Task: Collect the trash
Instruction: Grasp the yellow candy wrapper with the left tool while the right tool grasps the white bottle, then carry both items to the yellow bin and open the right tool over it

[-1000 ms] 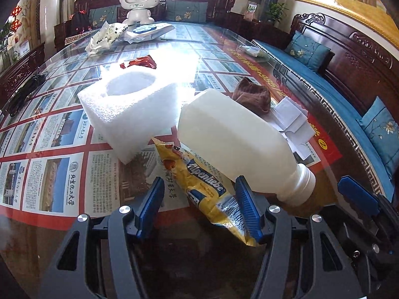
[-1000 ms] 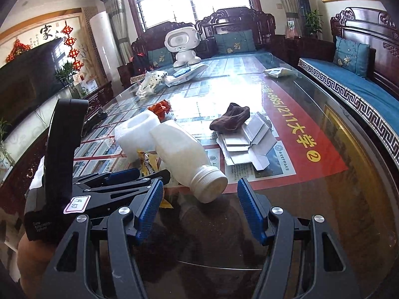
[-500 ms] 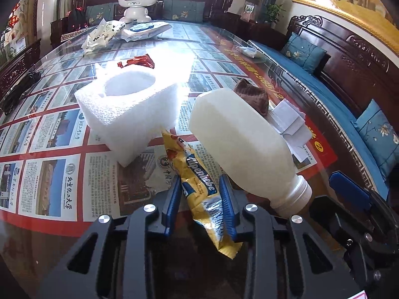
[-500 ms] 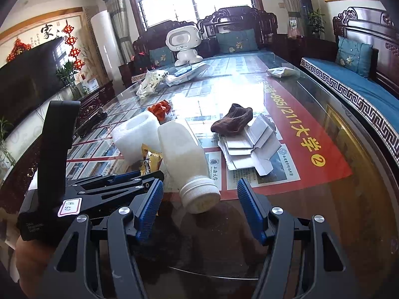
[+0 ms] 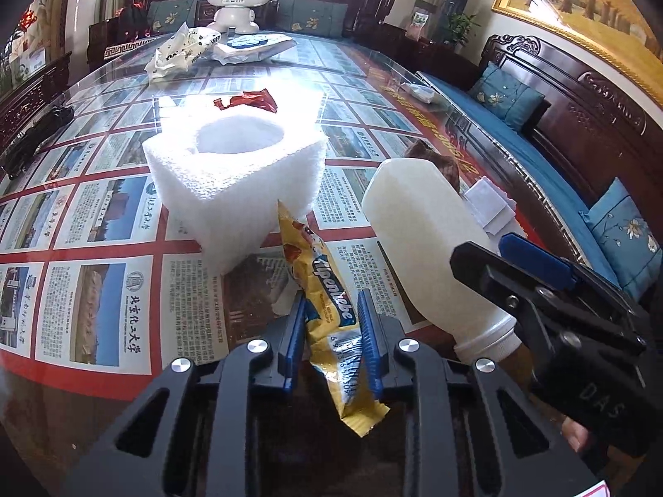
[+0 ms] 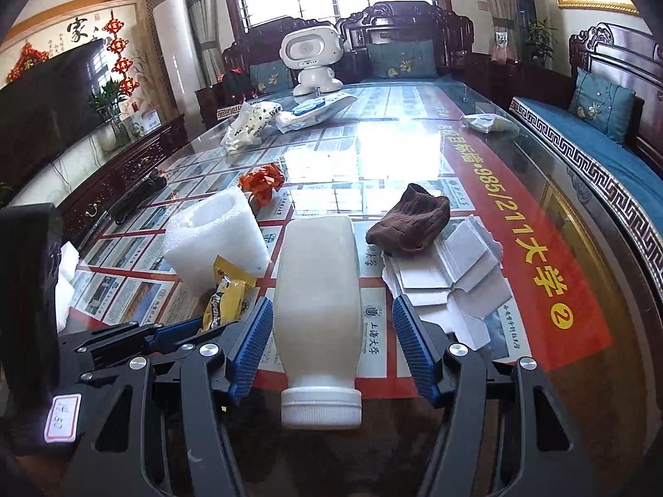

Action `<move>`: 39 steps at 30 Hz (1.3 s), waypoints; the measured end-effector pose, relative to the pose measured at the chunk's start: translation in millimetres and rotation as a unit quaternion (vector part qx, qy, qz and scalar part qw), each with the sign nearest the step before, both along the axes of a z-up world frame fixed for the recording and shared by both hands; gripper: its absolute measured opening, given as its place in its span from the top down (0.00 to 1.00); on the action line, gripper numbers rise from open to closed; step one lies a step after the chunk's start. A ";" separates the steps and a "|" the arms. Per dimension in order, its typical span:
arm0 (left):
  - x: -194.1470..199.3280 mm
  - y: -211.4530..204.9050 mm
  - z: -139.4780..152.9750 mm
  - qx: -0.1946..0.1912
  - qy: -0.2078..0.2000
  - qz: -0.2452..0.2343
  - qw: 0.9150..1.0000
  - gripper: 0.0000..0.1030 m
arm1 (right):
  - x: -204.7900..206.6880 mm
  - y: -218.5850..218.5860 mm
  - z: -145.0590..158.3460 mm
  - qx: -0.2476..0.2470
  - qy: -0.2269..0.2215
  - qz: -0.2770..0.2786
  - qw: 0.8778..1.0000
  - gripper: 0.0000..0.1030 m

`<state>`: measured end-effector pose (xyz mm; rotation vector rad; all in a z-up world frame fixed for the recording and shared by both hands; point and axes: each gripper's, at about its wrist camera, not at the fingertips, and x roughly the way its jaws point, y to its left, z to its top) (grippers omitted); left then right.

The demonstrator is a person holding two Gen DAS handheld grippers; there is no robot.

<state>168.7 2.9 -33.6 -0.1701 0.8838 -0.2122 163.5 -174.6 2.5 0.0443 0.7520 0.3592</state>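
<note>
table (image 6: 580, 273): glass top over printed sheets; trash is spread over the near half, none of it seen gathered anywhere.
foam block (image 5: 236, 174): white, with a round hollow on top; sits left of centre, untouched.
bottle (image 6: 317, 290): white plastic, lying on its side; long axis runs near-far, cap end toward the near edge, base pointing far.
flattened carton (image 6: 447, 285): white card, right of the bottle, with a brown cloth (image 6: 410, 223) on its far edge.
candy wrapper (image 5: 327, 310): yellow, long axis near-far, far tip touching the foam block, near end past the pads.
red wrapper (image 5: 246, 100): crumpled, beyond the foam, not yet picked up.
left gripper (image 5: 331, 337): clenched on the candy wrapper.
right gripper (image 6: 331, 350): spread wide around the bottle's neck end, pads not clamping it.
progress: early, by my judgement; one piece gripped, one being approached, the rest left.
</note>
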 end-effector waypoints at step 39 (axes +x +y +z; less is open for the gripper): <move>-130.5 -10.9 37.6 -0.012 -0.029 -0.080 0.996 0.75 | -145.9 -41.7 28.1 0.047 -0.008 -0.010 0.999 0.52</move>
